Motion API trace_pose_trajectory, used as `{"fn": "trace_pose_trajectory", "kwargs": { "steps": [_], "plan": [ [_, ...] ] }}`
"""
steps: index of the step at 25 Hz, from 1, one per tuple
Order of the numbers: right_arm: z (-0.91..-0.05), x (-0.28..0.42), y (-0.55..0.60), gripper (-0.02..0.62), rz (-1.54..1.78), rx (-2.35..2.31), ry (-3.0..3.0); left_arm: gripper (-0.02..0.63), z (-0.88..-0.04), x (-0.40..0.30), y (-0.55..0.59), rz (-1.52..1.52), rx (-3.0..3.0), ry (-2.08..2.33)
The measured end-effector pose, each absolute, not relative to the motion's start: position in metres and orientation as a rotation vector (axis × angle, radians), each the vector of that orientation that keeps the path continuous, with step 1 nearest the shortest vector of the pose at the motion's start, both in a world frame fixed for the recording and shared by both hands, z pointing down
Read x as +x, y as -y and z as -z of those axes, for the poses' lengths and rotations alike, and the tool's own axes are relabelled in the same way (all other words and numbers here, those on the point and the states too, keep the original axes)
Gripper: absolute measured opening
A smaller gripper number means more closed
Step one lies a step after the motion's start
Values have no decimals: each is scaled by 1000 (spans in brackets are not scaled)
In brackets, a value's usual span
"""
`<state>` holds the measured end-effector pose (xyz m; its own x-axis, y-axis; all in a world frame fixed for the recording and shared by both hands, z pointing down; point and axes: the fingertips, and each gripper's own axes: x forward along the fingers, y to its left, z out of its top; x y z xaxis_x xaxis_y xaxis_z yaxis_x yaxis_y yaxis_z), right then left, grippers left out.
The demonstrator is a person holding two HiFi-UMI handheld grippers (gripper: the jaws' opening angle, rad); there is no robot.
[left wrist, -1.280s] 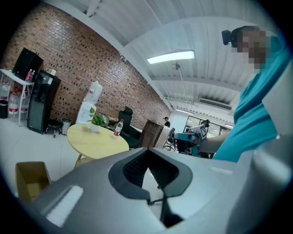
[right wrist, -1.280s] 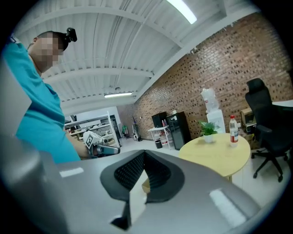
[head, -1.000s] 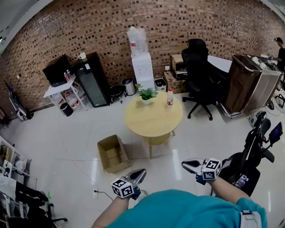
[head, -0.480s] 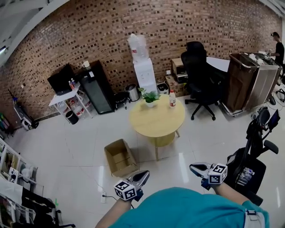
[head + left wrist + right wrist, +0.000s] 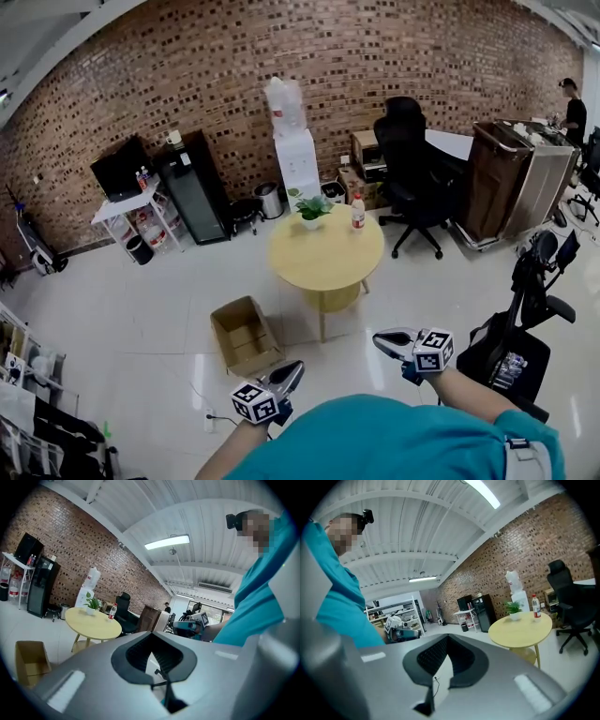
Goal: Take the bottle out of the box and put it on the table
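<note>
1. The bottle (image 5: 357, 213) already stands upright on the table (image 5: 319, 267), near the far edge and just beside a plant (image 5: 311, 206). From these views the task looks done.
2. The box (image 5: 246, 342) sits on the floor (image 5: 141, 300) near the table's base, flaps open. Its inside looks bare from the head view, so nothing seems left to lift out, though its near wall hides a little.
3. The left gripper (image 5: 296, 367) is held close to the body, its jaws pressed together with nothing between them.
4. The right gripper (image 5: 379, 338) is the same: jaws closed, empty, and well apart from both the box and the table.
5. The bottle is clear plastic, slim and round, with a red label and a red cap.
6. The table is a round, pale wood disc with a smooth matt top, on a central base.
7. The box is plain brown cardboard, rectangular, with thin walls.
8. The floor is glossy white tile and reflects the lights, and the wall behind is rough red brick.
</note>
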<state>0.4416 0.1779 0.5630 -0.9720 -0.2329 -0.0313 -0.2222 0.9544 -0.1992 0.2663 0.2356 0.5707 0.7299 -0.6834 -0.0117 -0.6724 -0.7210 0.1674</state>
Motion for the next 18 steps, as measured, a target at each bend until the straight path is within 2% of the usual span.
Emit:
{"fn": "trace_pose_trajectory", "kwargs": {
  "steps": [18],
  "plan": [
    [-569, 450, -166, 0, 290, -365, -3081, -2, -566, 266, -229, 109, 2783, 1111]
  ]
}}
